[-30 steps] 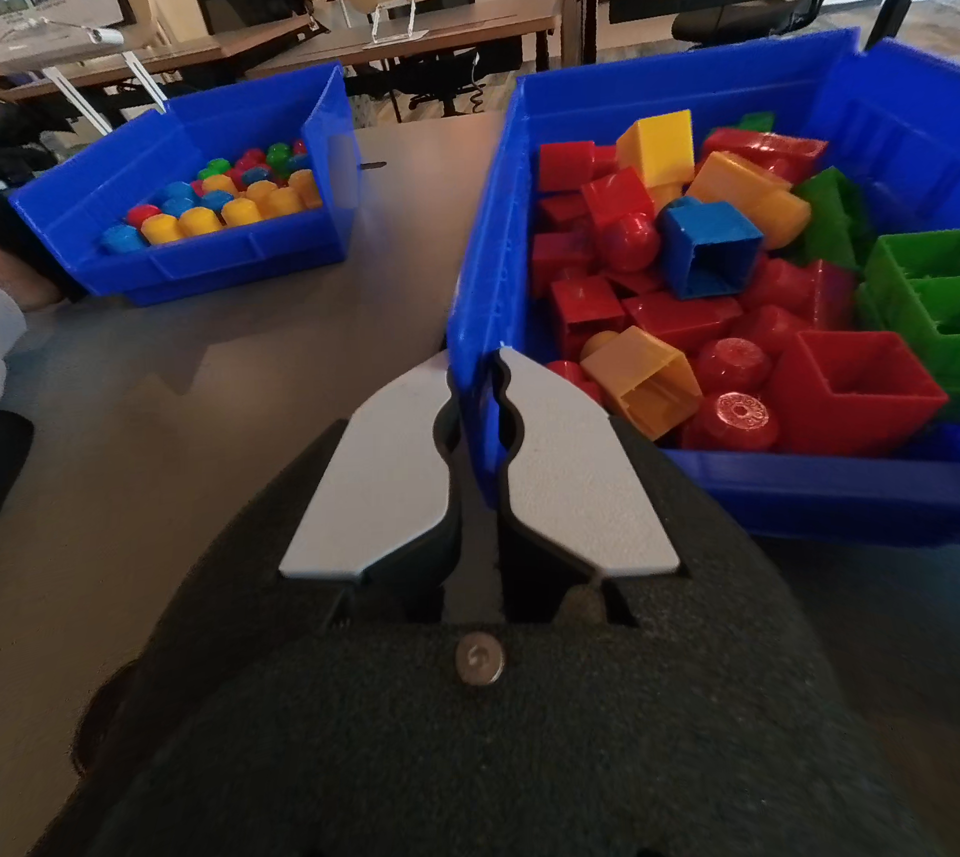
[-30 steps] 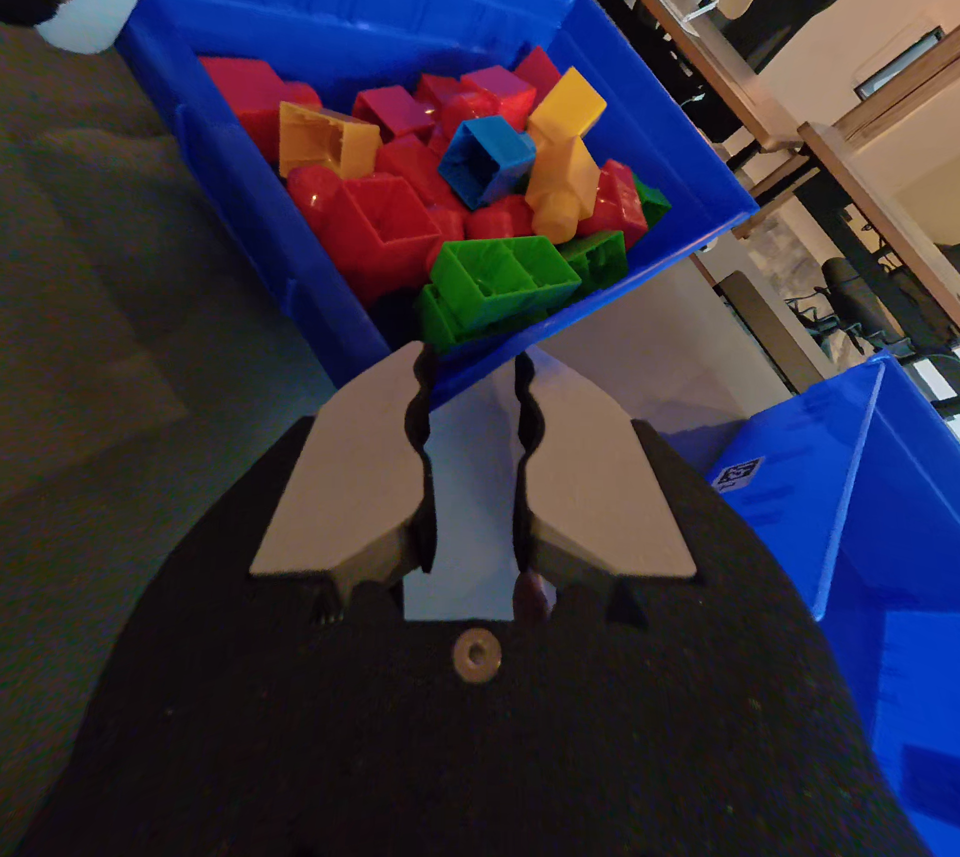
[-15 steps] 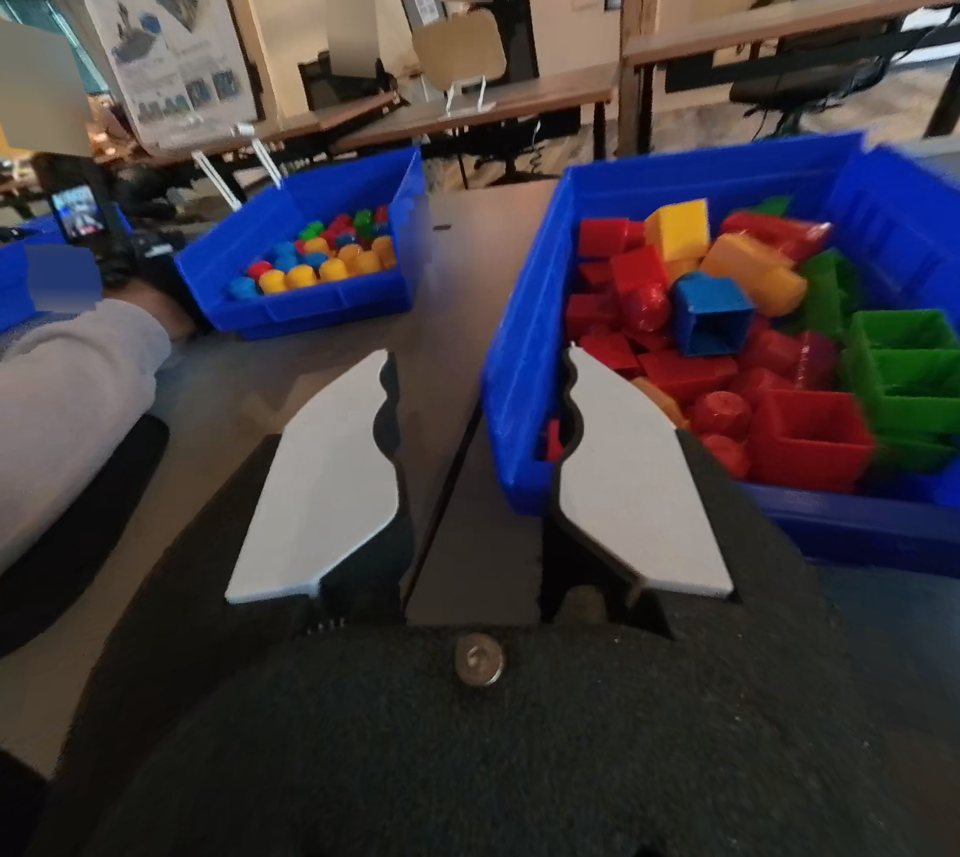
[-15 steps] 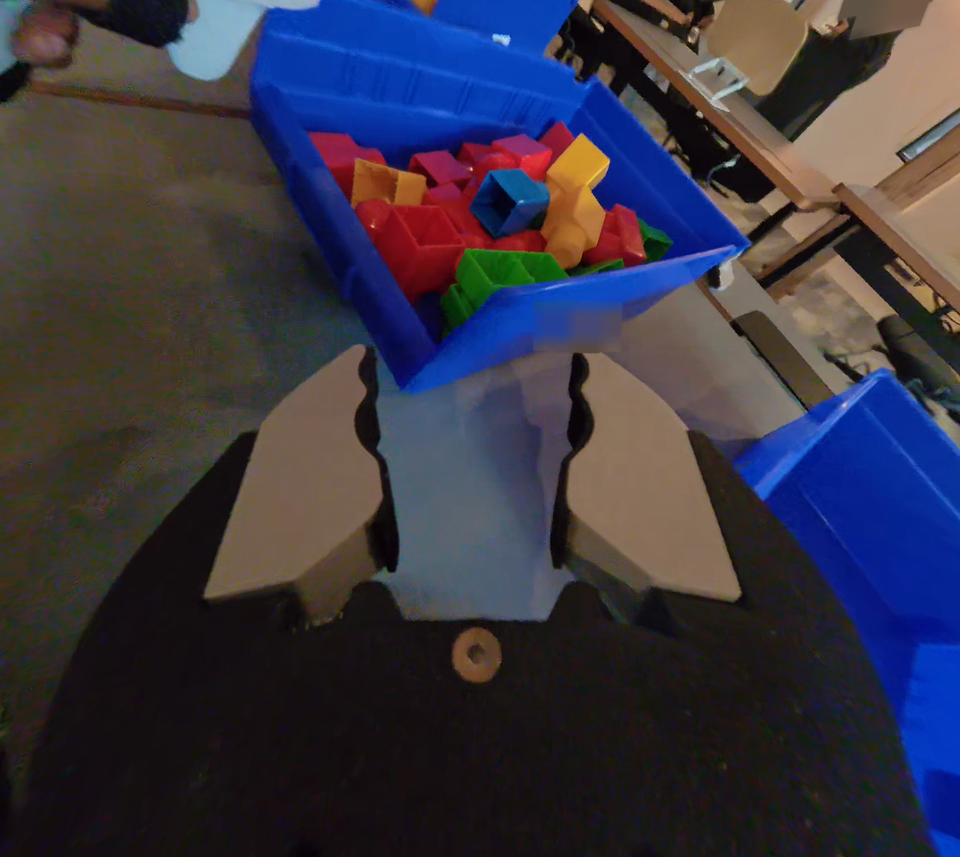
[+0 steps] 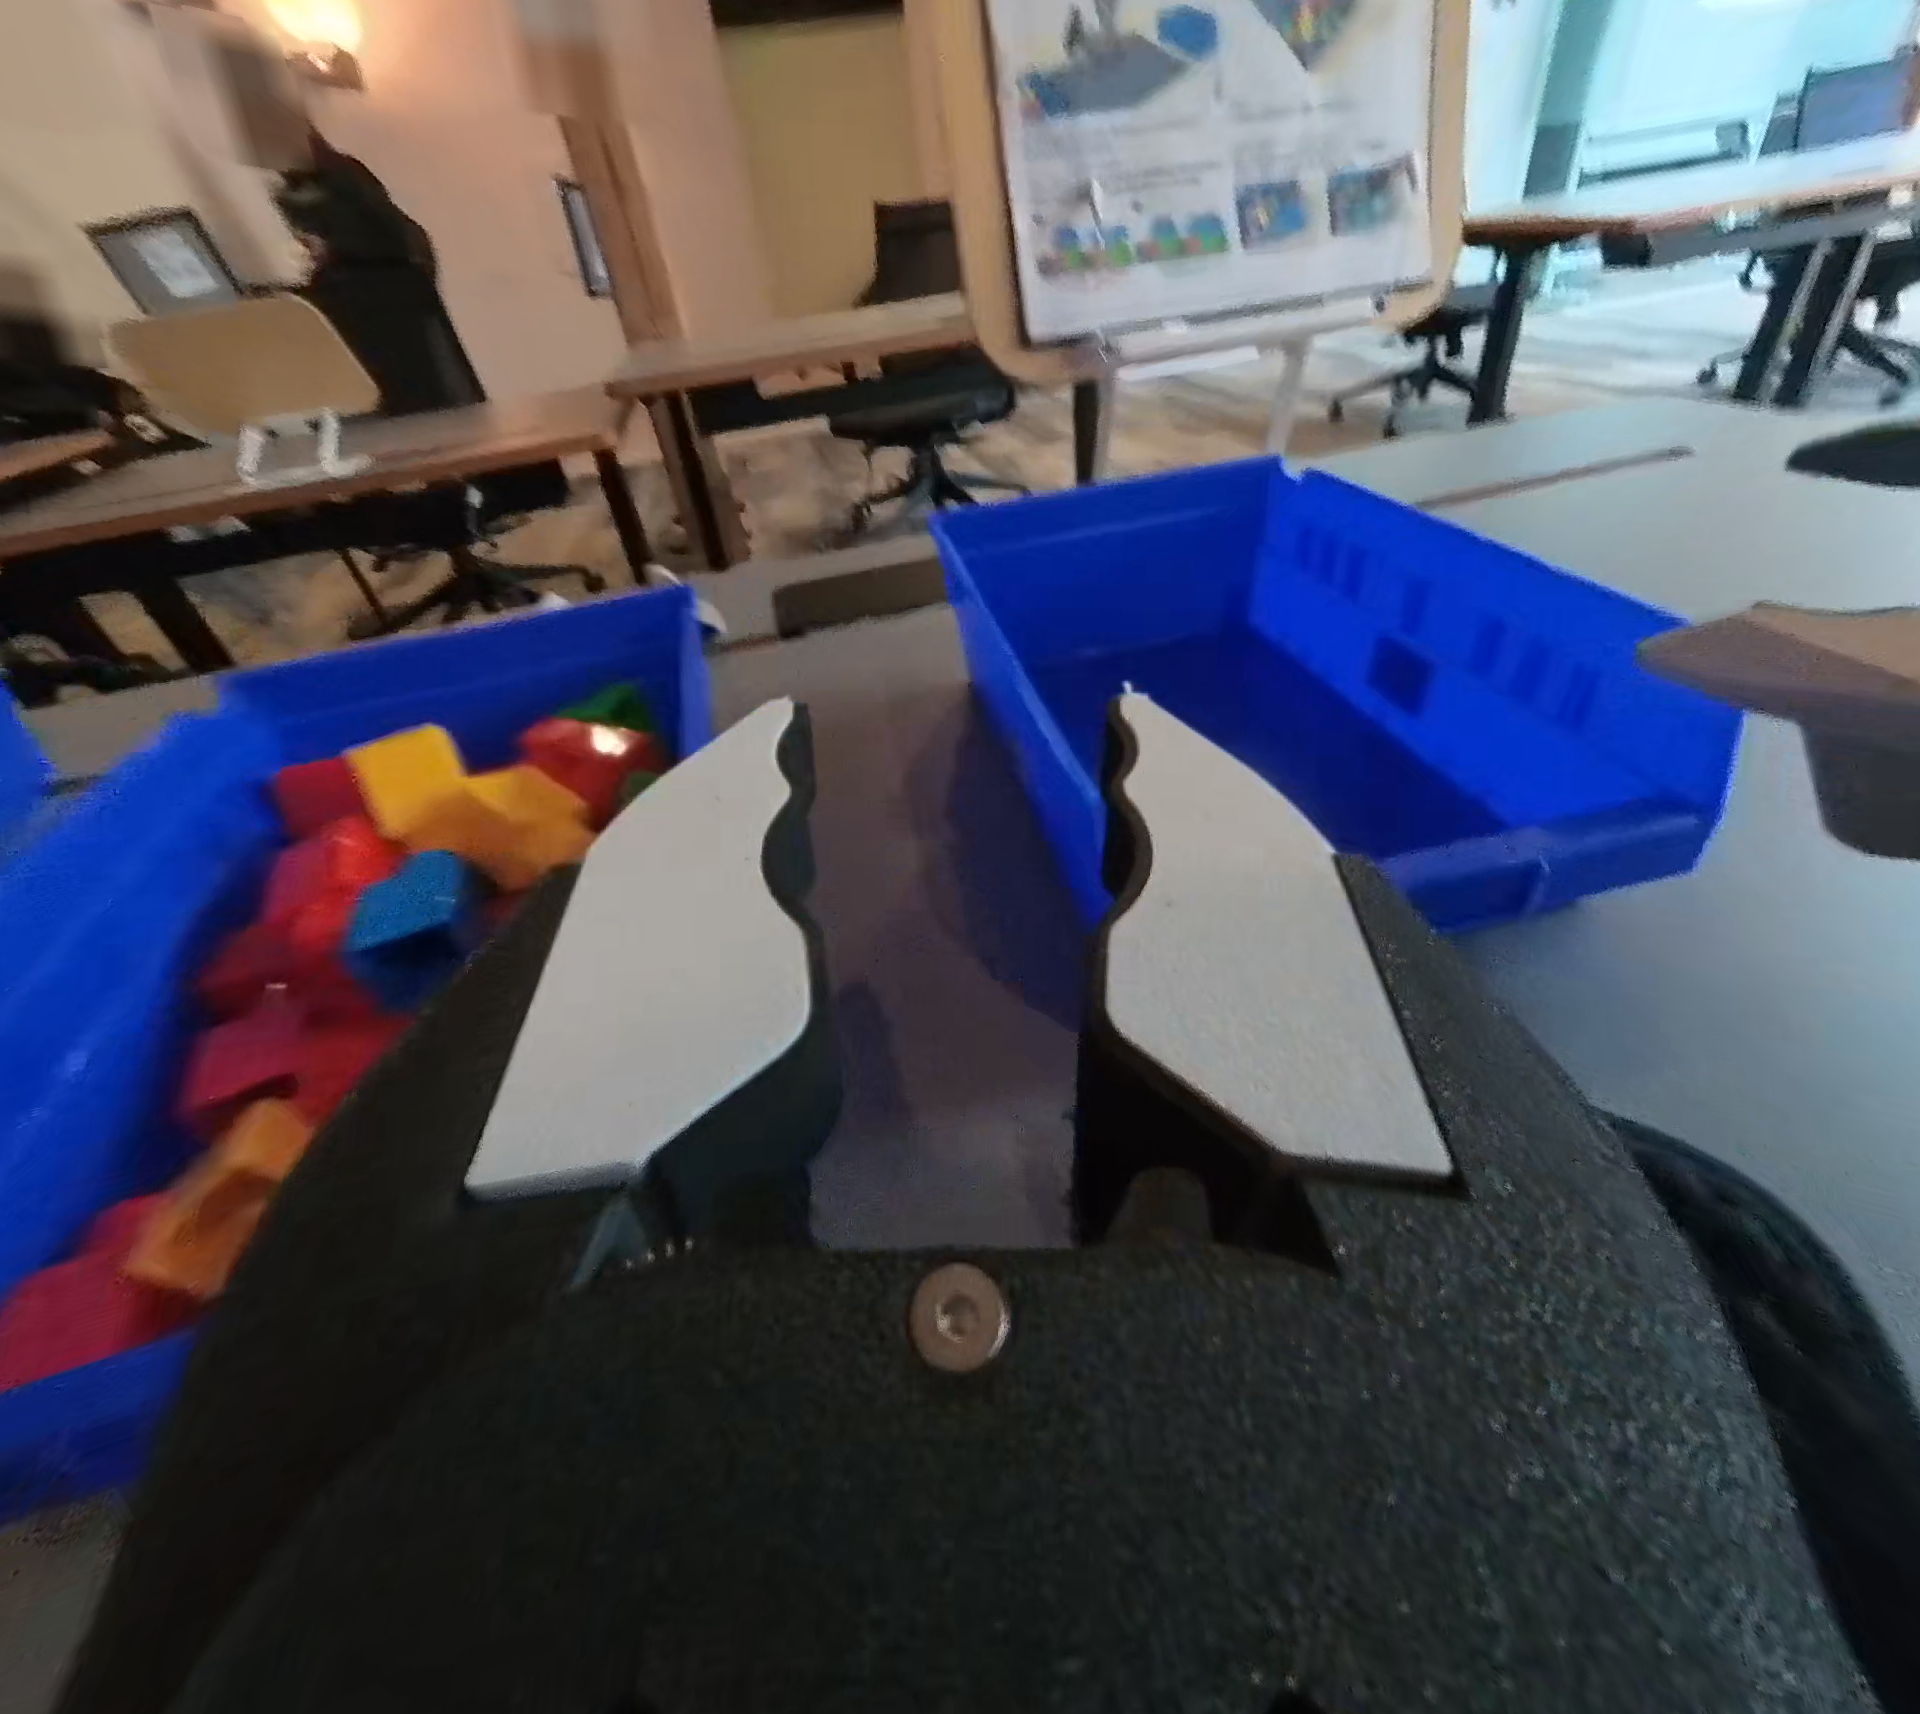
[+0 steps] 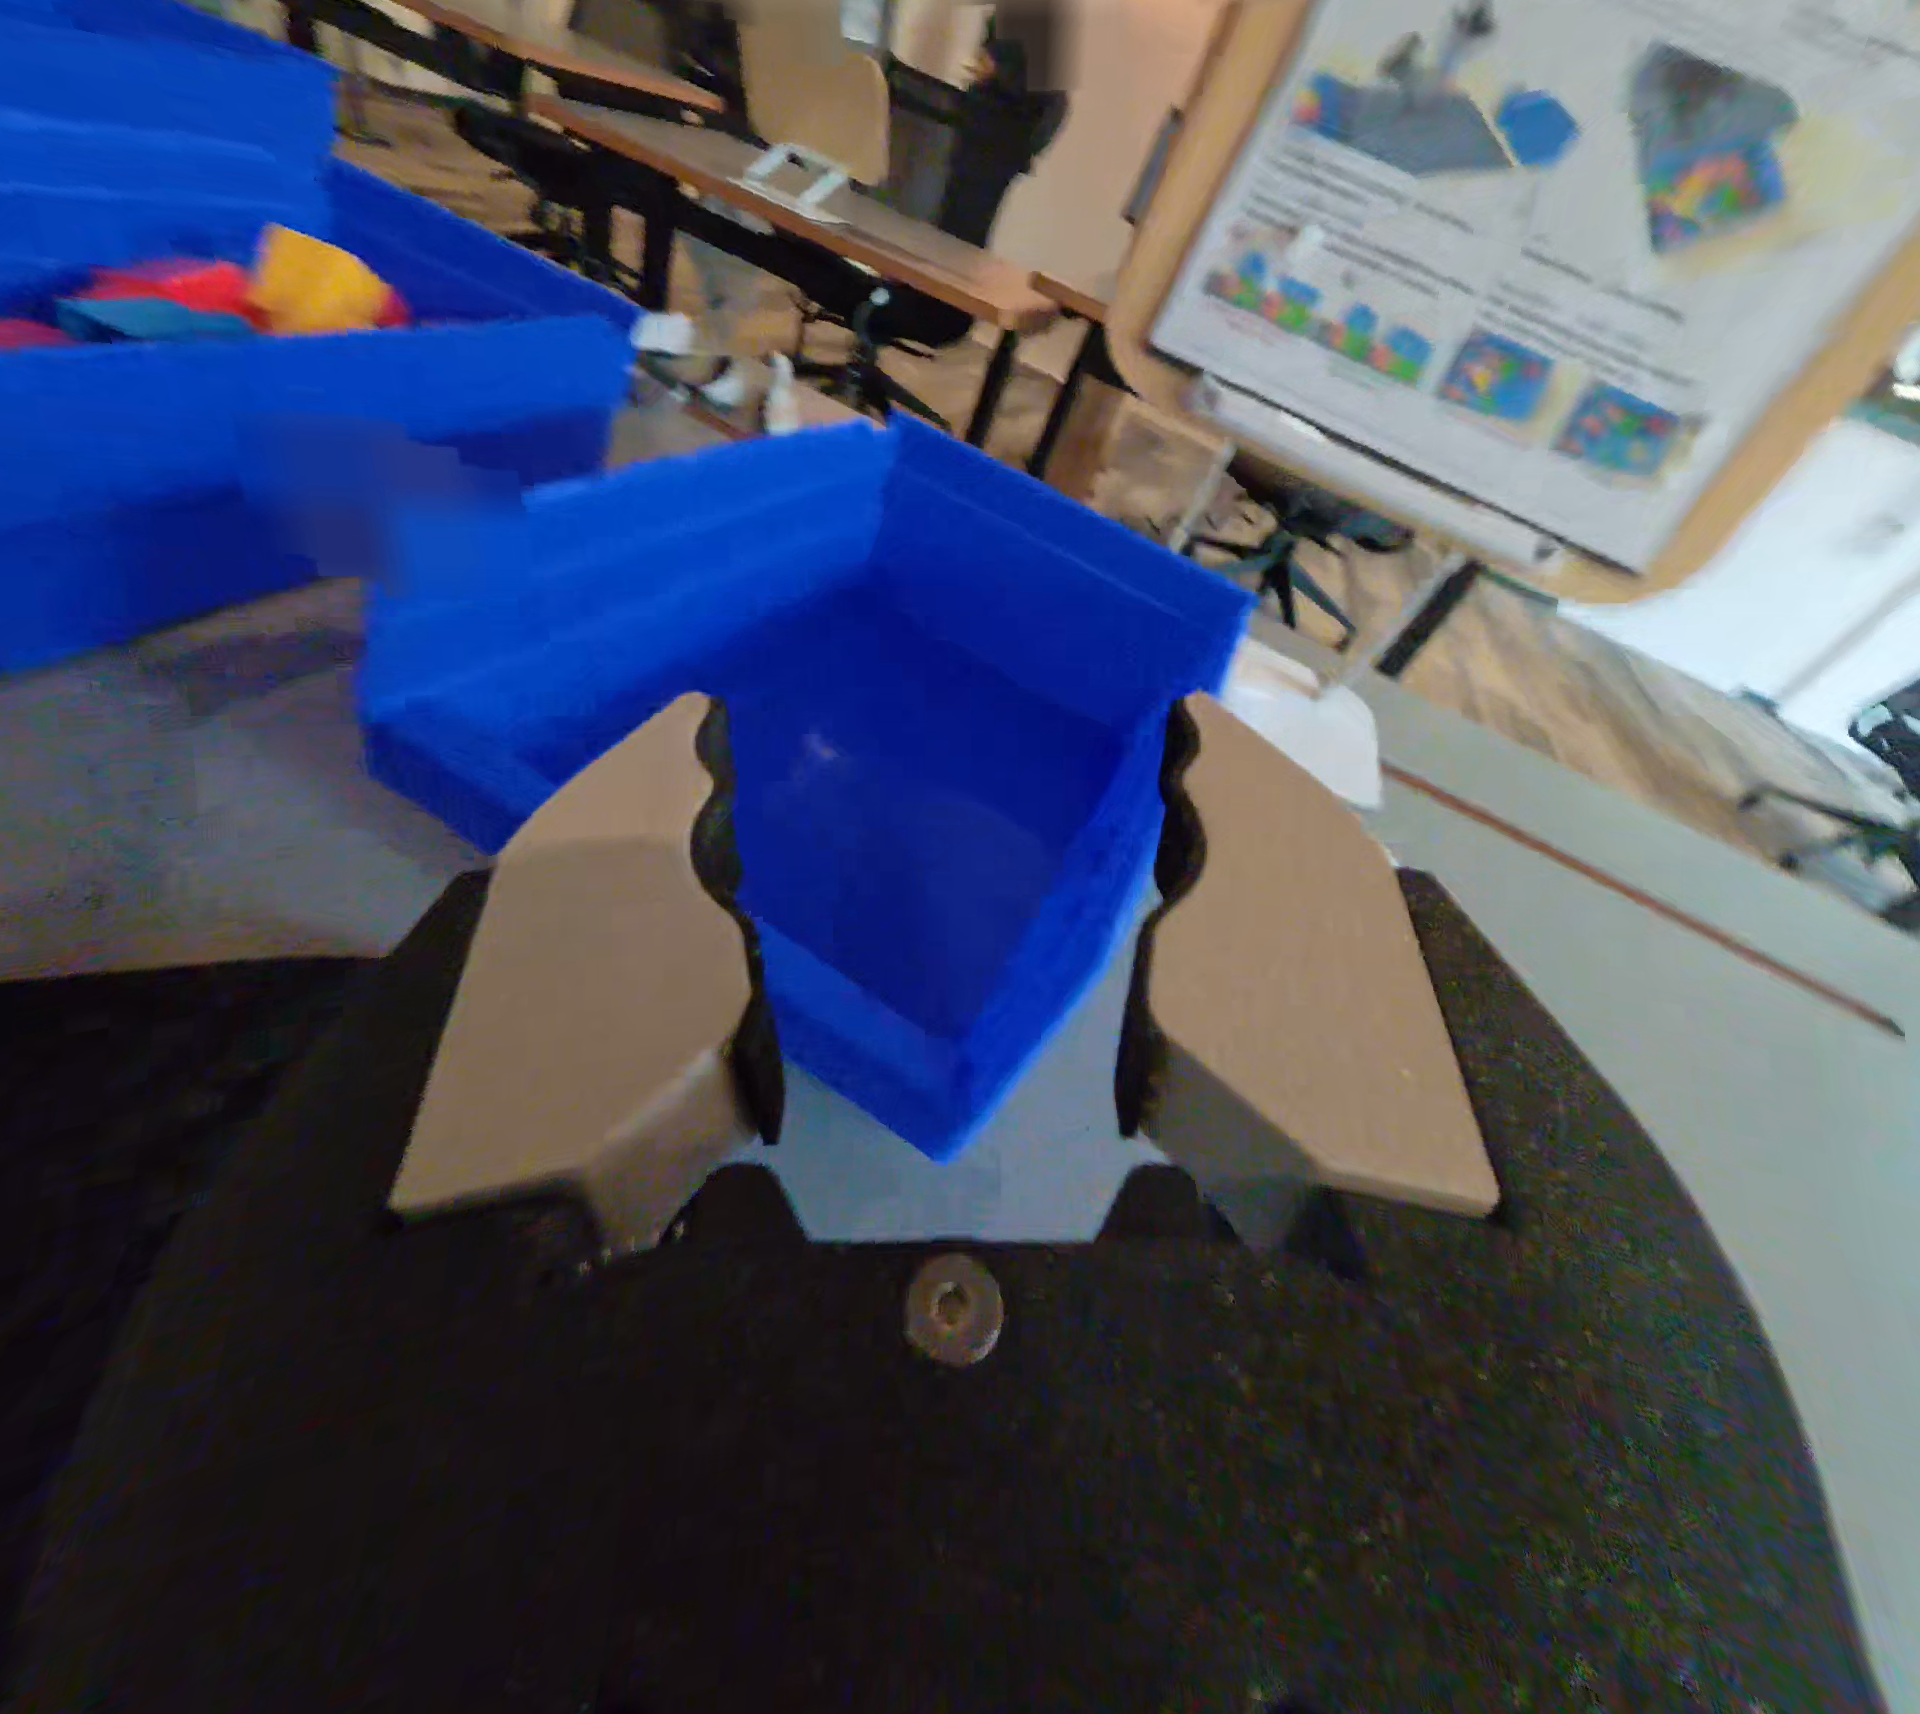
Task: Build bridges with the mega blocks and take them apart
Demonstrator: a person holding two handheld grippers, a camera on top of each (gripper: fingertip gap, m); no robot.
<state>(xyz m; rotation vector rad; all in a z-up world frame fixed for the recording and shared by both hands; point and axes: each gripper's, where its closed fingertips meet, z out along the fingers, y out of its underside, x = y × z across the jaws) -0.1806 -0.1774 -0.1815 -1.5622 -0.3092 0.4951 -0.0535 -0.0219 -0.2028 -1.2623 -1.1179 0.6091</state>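
A blue bin (image 5: 83, 937) at the left of the left wrist view holds several red, yellow, blue, orange and green mega blocks (image 5: 416, 833). My left gripper (image 5: 956, 708) is open and empty, above the table between that bin and an empty blue bin (image 5: 1351, 729). My right gripper (image 6: 945, 708) is open and empty, held over the near corner of the empty blue bin (image 6: 935, 781). The block bin (image 6: 260, 417) sits at the left of the right wrist view, blurred. The right gripper's tip (image 5: 1787, 667) shows at the right edge of the left wrist view.
A grey table (image 5: 1662, 989) carries both bins. A poster board (image 5: 1216, 54) on a stand is behind the table. Desks (image 5: 312, 469) and office chairs (image 5: 914, 417) fill the room beyond. A person (image 5: 364, 282) stands far back.
Both grippers have swung right, away from the block bin toward the empty bin, and risen. Both have opened wider. The bin of coloured balls has left the left wrist view.
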